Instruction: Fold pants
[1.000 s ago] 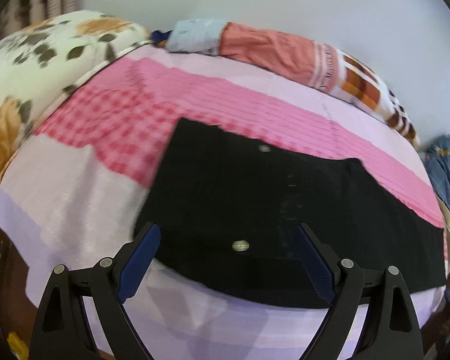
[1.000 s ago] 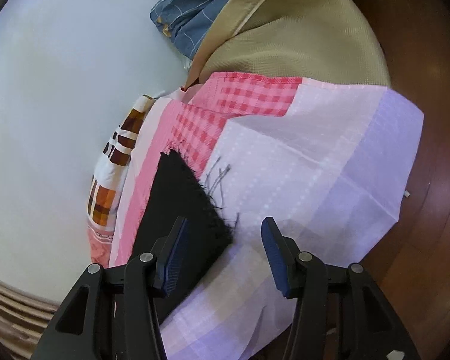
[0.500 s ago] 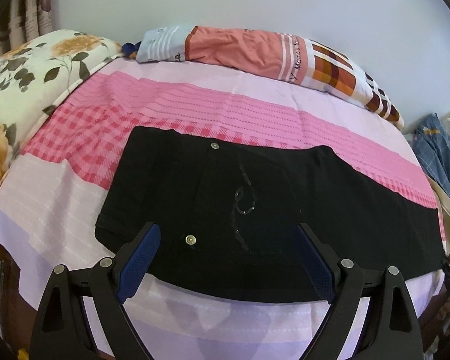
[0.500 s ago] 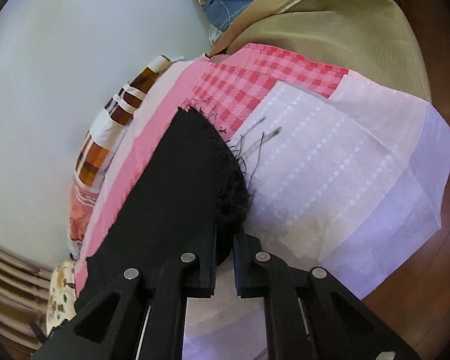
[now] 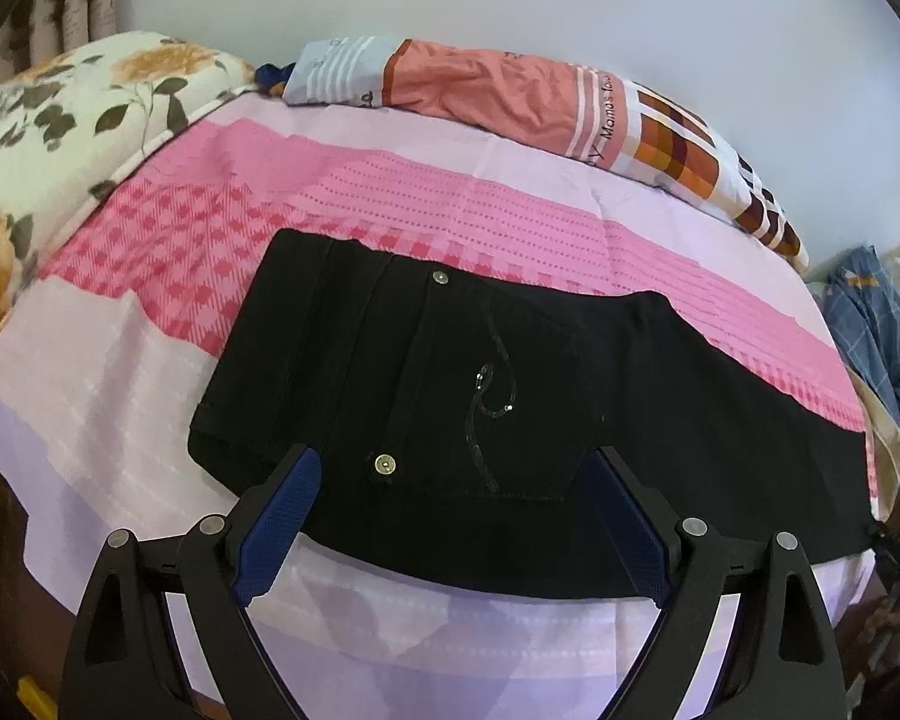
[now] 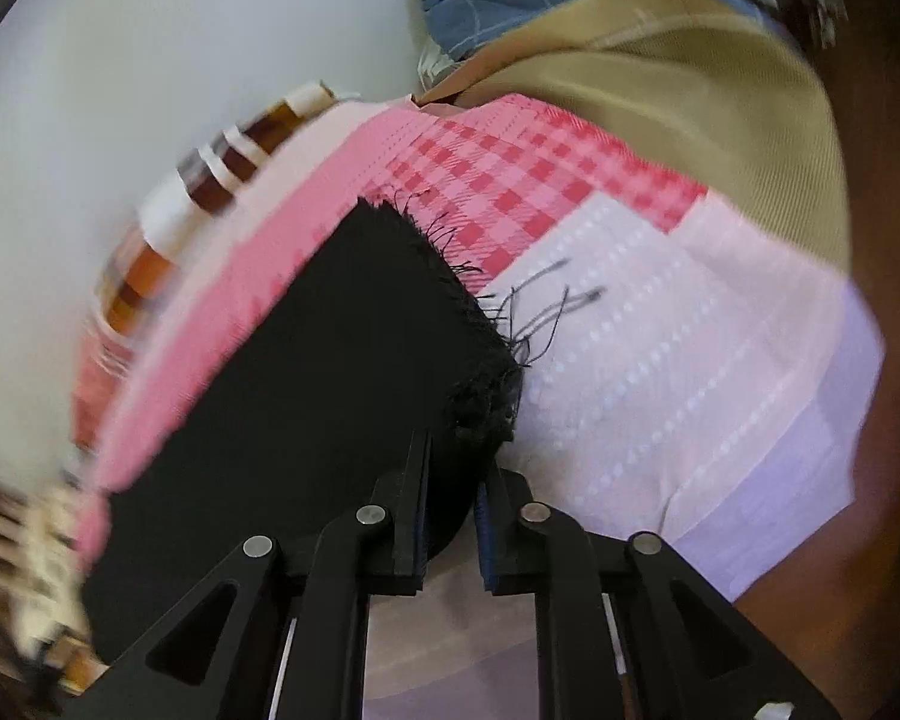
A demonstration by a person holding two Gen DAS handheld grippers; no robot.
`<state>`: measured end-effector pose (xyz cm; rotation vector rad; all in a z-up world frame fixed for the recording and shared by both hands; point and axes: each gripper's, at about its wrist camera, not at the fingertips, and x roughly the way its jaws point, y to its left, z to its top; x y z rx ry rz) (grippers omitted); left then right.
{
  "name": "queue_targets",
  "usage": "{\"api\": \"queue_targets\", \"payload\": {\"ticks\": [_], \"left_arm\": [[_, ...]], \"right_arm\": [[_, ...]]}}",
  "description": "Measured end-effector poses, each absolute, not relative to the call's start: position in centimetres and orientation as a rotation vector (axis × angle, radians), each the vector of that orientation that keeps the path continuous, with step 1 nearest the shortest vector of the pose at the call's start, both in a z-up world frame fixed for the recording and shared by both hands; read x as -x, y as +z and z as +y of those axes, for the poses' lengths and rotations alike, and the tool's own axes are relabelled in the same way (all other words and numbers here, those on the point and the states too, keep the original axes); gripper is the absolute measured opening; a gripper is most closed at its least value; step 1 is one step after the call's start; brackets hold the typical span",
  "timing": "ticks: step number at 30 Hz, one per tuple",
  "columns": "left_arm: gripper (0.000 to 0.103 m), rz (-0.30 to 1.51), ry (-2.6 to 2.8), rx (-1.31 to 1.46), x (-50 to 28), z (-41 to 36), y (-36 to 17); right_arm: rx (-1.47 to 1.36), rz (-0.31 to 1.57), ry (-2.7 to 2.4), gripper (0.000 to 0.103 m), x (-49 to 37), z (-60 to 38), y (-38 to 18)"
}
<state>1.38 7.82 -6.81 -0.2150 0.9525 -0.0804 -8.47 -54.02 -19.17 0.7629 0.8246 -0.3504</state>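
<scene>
Pants (image 5: 510, 396), black, lie flat on the bed (image 5: 120, 396), already doubled leg on leg, stretched along its near edge. Their long axis runs across my view: waistband (image 5: 258, 360) toward the flowered pillow (image 5: 60, 138) on the bed's left end, frayed hem (image 6: 468, 312) toward the right end, where the sheet drops off the corner. A back pocket (image 5: 498, 402) with a curly stitched motif and two metal rivets faces up.

My right gripper (image 6: 450, 510) is on that hem: jaws nearly closed, pinching the near corner of the leg end, loose threads trailing onto the sheet. That view is smeared with motion. My left gripper (image 5: 450, 516) hovers over the near edge by the seat, jaws spread wide, holding nothing, apart from the cloth as far as I can tell.

This looks like denim: fairly heavy, limp but with some body, so I judge it will drape in a fold rather than slither. Not fragile, not slippery. The thick hem gives good purchase; the waistband corner is the other sound place to grab. Carrying the hem toward the waistband halves it.
</scene>
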Motion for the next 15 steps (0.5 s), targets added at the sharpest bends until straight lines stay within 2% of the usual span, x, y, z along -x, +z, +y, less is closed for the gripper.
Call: {"api": "queue_targets", "payload": {"ticks": [8,12,15], "left_arm": [[0.090,0.956,-0.076,0.213,-1.3,7.8,-6.9],[0.090,0.961,-0.075,0.215,-1.4,7.8,-7.0],[0.090,0.965,-0.072,0.217,-1.4,8.1,-7.2]], "right_arm": [[-0.588,0.892,-0.425,0.010,7.4,-52.2,-18.5],[-0.650,0.876,-0.414,0.009,7.9,-52.8,-18.6],[-0.809,0.814,-0.346,0.009,8.8,-54.1,-19.2]]}}
